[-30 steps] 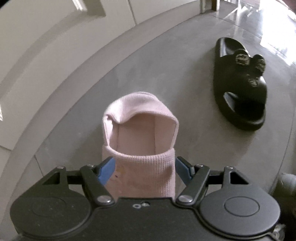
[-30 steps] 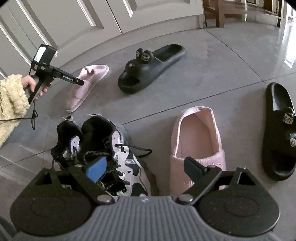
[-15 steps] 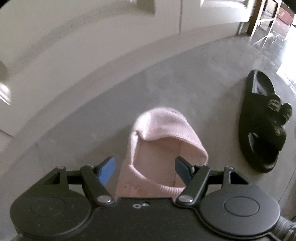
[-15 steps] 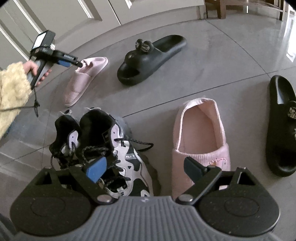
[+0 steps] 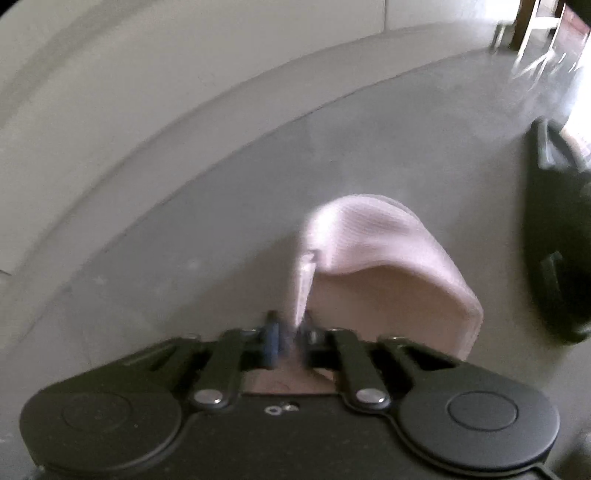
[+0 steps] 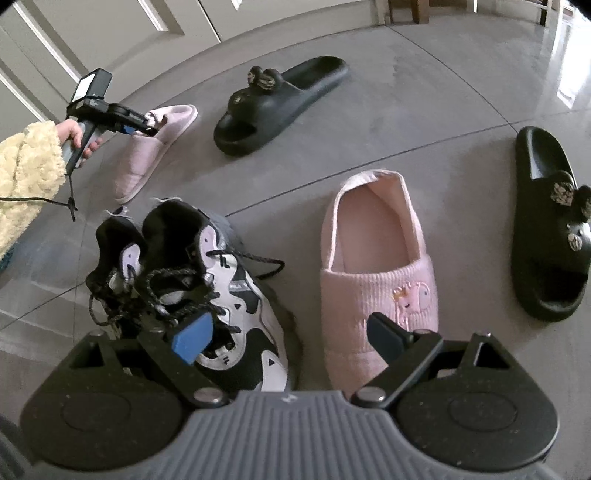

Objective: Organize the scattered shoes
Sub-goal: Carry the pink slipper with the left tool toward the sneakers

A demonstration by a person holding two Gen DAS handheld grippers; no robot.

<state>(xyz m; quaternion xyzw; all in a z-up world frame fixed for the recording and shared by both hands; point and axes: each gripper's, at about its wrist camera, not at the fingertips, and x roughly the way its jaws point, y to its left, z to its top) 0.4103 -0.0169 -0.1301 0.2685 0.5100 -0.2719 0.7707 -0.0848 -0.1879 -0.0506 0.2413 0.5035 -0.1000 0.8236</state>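
The left gripper (image 5: pixel 290 334) has just snapped closed on the side wall of the far pink slipper (image 5: pixel 384 273) by the cabinet doors — picked, ready to carry to its mate (image 6: pixel 376 266). The right gripper (image 6: pixel 291 334) hovers with jaws wide, holding nothing, between the sneakers (image 6: pixel 207 280) and that 2nd slipper.

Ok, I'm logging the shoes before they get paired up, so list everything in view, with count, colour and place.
Far pink slipper: one, pink, by the doors, its side wall pinched.
Near pink slipper: one, pink, floor centre, ahead of the right tool.
Far black slide: one, black, right of the far pink slipper.
Near black slide: one, black, far right.
Sneakers: two, black and white, side by side, lower left.
Doors: pale grey, behind.
Floor: grey tiles.
Sleeve: one, cream fleece, left edge.
Left tool: shut on the slipper wall.
Right tool: open, holding nothing.
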